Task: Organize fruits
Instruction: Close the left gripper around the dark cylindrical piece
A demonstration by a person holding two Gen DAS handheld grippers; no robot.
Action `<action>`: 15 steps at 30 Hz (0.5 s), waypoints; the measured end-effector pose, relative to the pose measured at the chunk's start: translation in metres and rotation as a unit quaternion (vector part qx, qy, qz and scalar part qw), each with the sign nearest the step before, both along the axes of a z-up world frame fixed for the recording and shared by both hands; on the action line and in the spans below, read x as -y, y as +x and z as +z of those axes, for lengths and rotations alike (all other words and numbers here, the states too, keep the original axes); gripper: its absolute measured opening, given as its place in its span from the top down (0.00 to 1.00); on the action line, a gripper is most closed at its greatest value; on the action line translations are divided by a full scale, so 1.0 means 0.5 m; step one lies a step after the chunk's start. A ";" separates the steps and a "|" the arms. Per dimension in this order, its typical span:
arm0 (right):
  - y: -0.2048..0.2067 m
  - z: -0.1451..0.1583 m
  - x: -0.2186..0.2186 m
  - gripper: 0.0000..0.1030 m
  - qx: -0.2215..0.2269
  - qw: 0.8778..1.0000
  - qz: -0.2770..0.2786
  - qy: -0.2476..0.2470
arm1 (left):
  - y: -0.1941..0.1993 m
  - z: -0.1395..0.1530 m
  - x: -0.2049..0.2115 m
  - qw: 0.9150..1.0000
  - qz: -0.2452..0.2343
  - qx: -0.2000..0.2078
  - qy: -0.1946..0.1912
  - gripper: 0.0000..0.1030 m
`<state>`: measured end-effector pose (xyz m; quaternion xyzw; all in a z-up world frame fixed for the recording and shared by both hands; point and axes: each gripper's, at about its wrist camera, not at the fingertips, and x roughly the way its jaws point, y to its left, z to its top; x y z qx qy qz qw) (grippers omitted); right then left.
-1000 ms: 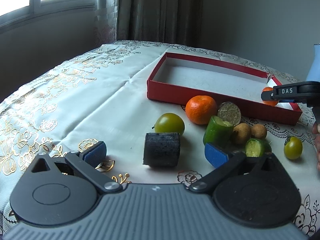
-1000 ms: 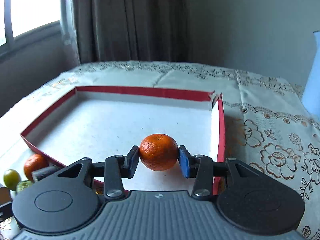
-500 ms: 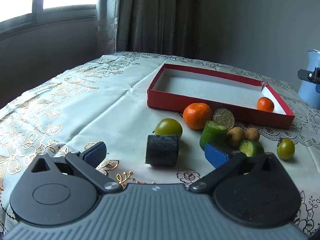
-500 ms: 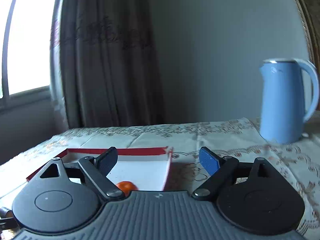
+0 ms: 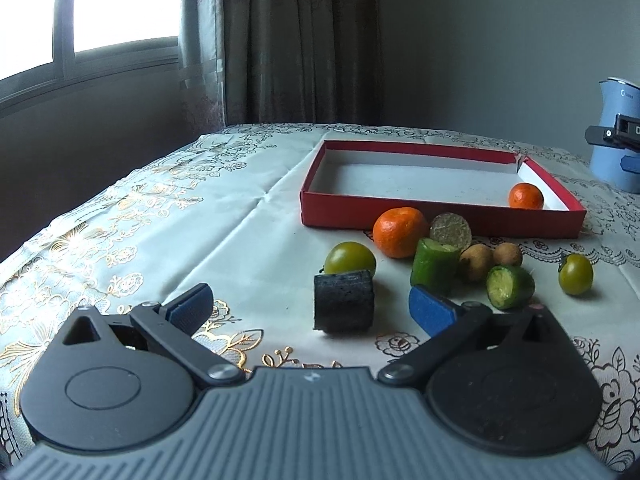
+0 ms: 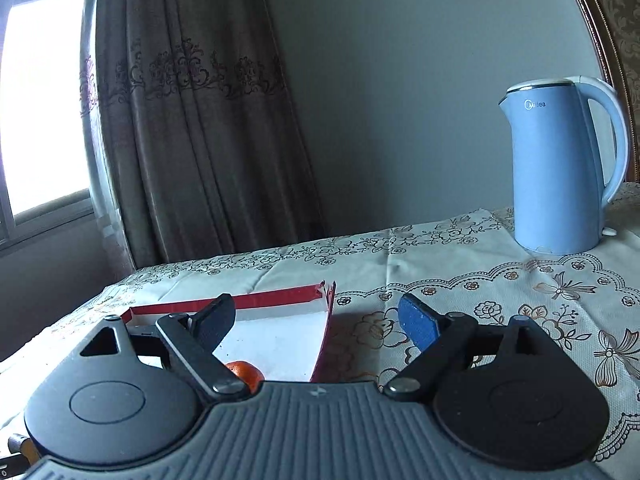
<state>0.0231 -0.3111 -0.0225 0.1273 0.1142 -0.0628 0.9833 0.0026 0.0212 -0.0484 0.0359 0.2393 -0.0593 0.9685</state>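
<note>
Left tongs (image 5: 310, 306) spread wide, nothing between the blue pads, hovering low over the bench (image 5: 160, 220) with its white floral-print cloth. Just ahead of them a dark charcoal-grey cylinder block (image 5: 344, 302) lies on its side. Behind it a round green tomato (image 5: 350, 258), then a loose orange mandarin (image 5: 400, 232) close against the front wall of the shallow red cardboard tray with white inside (image 5: 400, 220). Beside the mandarin a tan disc-shaped cut slice (image 5: 451, 231) stands on edge, touching a green cucumber chunk (image 5: 435, 266). To the right two small brown round longan-like fruits (image 5: 476, 262) sit side by side, a second shorter cucumber piece (image 5: 510, 286) with its cut face toward the camera, and a second green tomato (image 5: 576, 274) farthest right, apart from the cluster.

One small orange mandarin (image 5: 526, 196) sits inside the tray at its near right corner; rest of the tray floor is bare.

Right tongs (image 6: 316, 322) released, pads far apart, nothing gripped; its jaws have just been opening. They are above the tray's right end, with the mandarin in the tray showing low beneath the left finger (image 6: 212, 322). A light blue electric kettle with white trim (image 6: 560, 168) stands on the bench at far right, well apart from the tray. Brown patterned curtain (image 6: 192, 120) and bright window (image 5: 120, 0) behind.
</note>
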 end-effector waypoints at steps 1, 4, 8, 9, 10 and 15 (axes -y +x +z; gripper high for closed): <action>0.000 0.000 0.000 0.14 0.000 1.000 0.000 0.000 | 0.001 0.000 0.002 1.000 -0.002 0.001 0.001 0.00; -0.001 0.000 0.000 0.14 0.000 1.000 -0.001 0.000 | 0.006 -0.001 0.001 1.000 -0.005 0.000 -0.004 0.04; -0.001 0.000 -0.001 0.14 -0.001 1.000 0.000 -0.001 | 0.022 -0.009 -0.007 0.999 -0.007 -0.029 -0.018 0.26; -0.001 0.000 -0.001 0.14 0.000 1.000 0.000 -0.002 | 0.026 -0.013 -0.008 0.999 -0.006 -0.037 -0.020 0.35; -0.001 0.000 -0.001 0.14 0.000 1.000 0.000 -0.003 | 0.030 -0.015 -0.010 0.999 -0.007 -0.045 -0.023 0.39; 0.002 -0.002 -0.003 0.14 -0.004 1.000 0.000 -0.006 | 0.031 -0.018 -0.008 0.998 -0.026 -0.049 -0.023 0.68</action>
